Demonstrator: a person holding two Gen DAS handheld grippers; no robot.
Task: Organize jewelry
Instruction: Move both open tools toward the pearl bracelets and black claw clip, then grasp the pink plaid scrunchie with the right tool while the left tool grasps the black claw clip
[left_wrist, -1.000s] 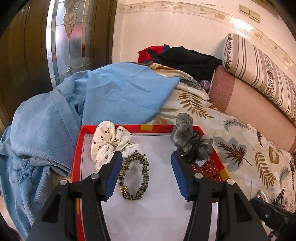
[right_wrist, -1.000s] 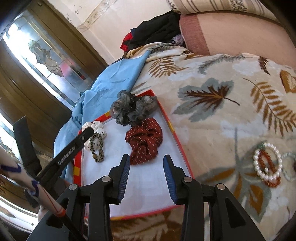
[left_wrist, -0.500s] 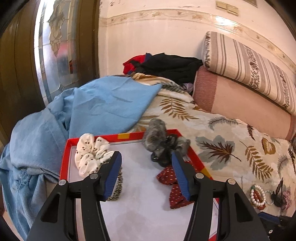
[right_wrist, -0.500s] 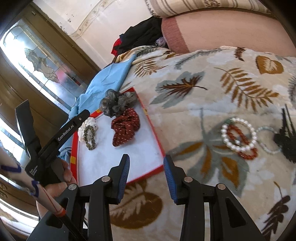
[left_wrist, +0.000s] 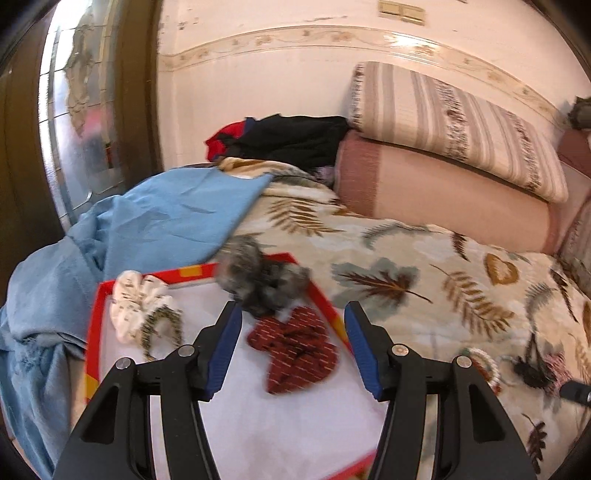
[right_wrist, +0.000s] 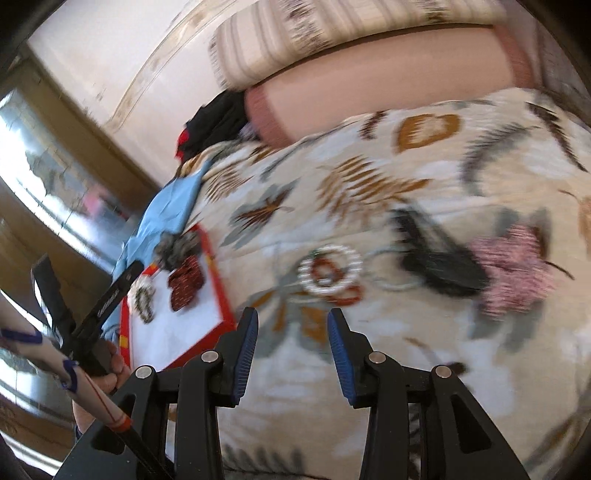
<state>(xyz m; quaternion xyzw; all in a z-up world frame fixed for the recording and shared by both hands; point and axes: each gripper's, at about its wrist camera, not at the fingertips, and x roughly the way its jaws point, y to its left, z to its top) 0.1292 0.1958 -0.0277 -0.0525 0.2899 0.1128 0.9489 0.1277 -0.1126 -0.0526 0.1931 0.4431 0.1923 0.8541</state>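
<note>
A red-rimmed white tray (left_wrist: 96, 325) lies on the bed and holds a cream scrunchie (left_wrist: 136, 306), a leopard-print hair tie (left_wrist: 160, 328), a grey scrunchie (left_wrist: 258, 284) and a red dotted scrunchie (left_wrist: 299, 350). My left gripper (left_wrist: 291, 343) is open and empty above the tray. My right gripper (right_wrist: 291, 347) is open and empty over the bedspread, short of a pearl bracelet (right_wrist: 328, 271) lying with red bead bracelets. Beside them lie a black hair claw (right_wrist: 439, 258) and a pink scrunchie (right_wrist: 513, 269). The tray (right_wrist: 221, 295) shows at the left in the right wrist view.
A blue cloth (left_wrist: 155, 225) is bunched left of the tray. A pink bolster (left_wrist: 443, 195) and a striped pillow (left_wrist: 454, 129) lie against the wall, with dark clothes (left_wrist: 288, 136) in the corner. The leaf-print bedspread (left_wrist: 406, 266) covers the bed.
Both grippers have swung right, away from the tray. The right one now faces the bracelets and hair claw. Both stay open and empty.
</note>
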